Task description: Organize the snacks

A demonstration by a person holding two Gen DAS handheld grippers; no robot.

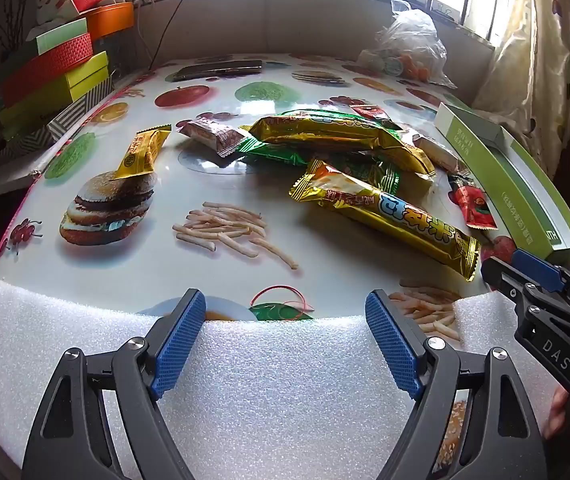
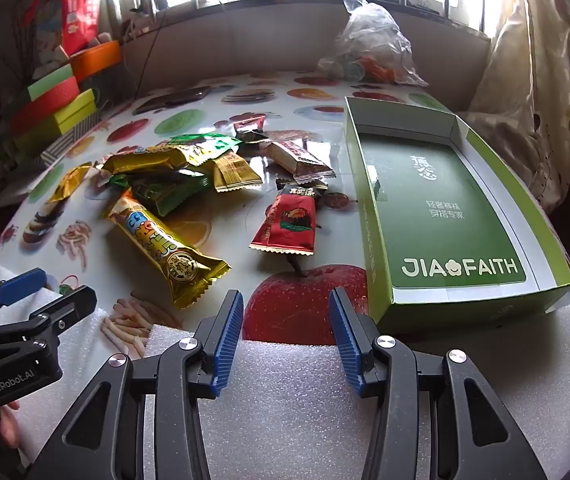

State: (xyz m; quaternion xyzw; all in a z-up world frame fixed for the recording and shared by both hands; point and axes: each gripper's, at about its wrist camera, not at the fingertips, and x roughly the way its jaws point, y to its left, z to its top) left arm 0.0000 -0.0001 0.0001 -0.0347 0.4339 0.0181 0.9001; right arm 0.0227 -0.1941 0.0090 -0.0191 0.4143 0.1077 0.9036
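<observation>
On fruit-print table (image 2: 189, 232), snack packets (image 2: 189, 176) lie loose, green box (image 2: 441, 200) empty; left gripper (image 1: 285, 336) wide, right gripper (image 2: 287, 336) part-open, both w/o load

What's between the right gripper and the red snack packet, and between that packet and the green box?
Nothing visible. The right gripper is open over foam, with bare tablecloth ahead up to the red snack packet. The green box lies open just right of the packet, with only its low wall to clear.
</observation>
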